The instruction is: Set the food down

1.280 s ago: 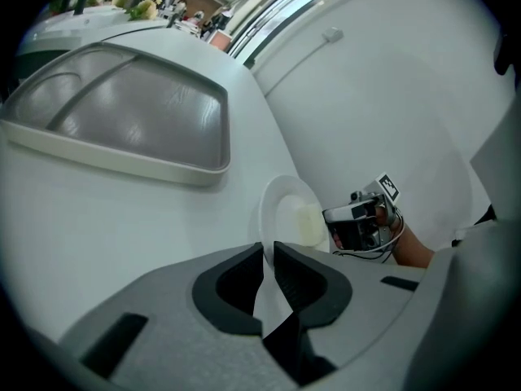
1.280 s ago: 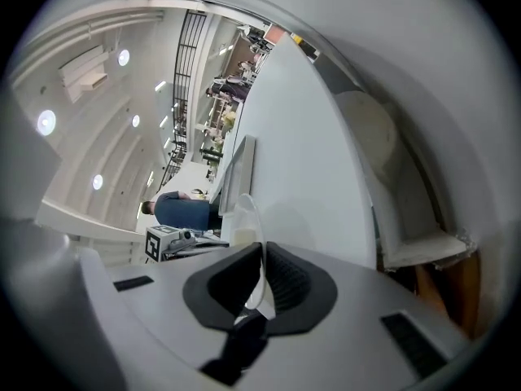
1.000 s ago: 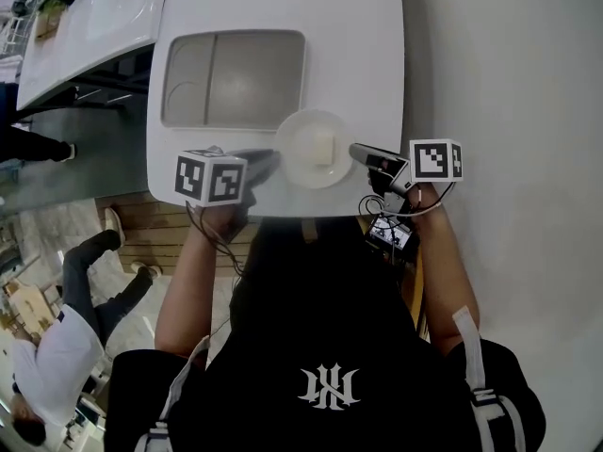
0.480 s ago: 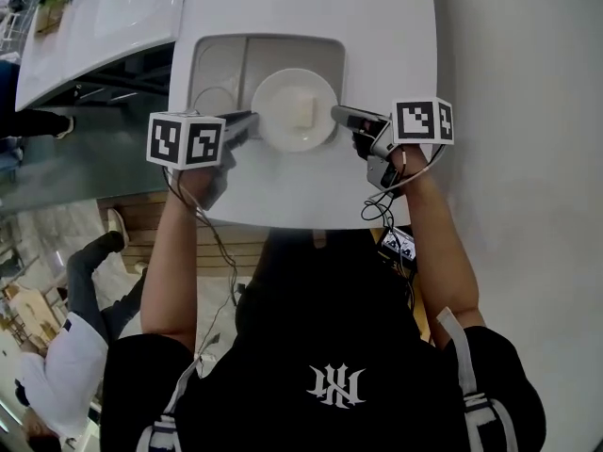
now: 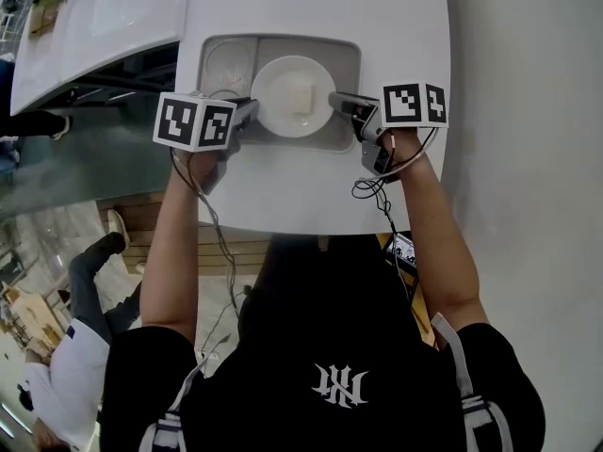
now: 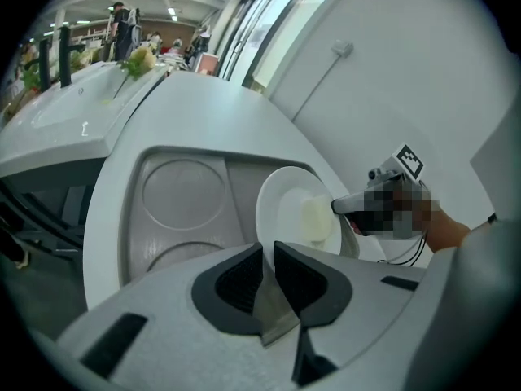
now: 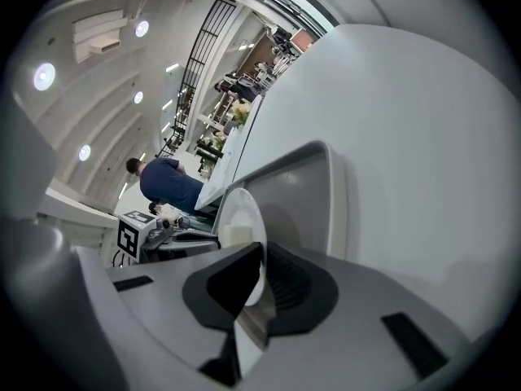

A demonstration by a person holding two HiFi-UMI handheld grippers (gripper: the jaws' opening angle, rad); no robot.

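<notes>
A white plate (image 5: 294,97) carries a pale block of food (image 5: 301,95). It hangs level over the right part of a grey compartment tray (image 5: 219,64) on the white table (image 5: 311,186). Whether it touches the tray I cannot tell. My left gripper (image 5: 249,113) is shut on the plate's left rim, and my right gripper (image 5: 334,102) is shut on its right rim. In the left gripper view the plate (image 6: 285,210) and food (image 6: 316,221) lie just past the jaws (image 6: 269,259). In the right gripper view the plate's rim (image 7: 244,218) runs between the jaws (image 7: 262,263).
The tray's round compartments (image 6: 175,190) lie left of the plate. A second white table (image 5: 94,17) stands at the upper left. A person in white (image 5: 57,384) is at the lower left, and a person in blue (image 7: 167,182) stands beyond the table.
Both grippers have carried the plate from the table's near edge away from me, to over the grey tray. Their grip on the rim is unchanged.
</notes>
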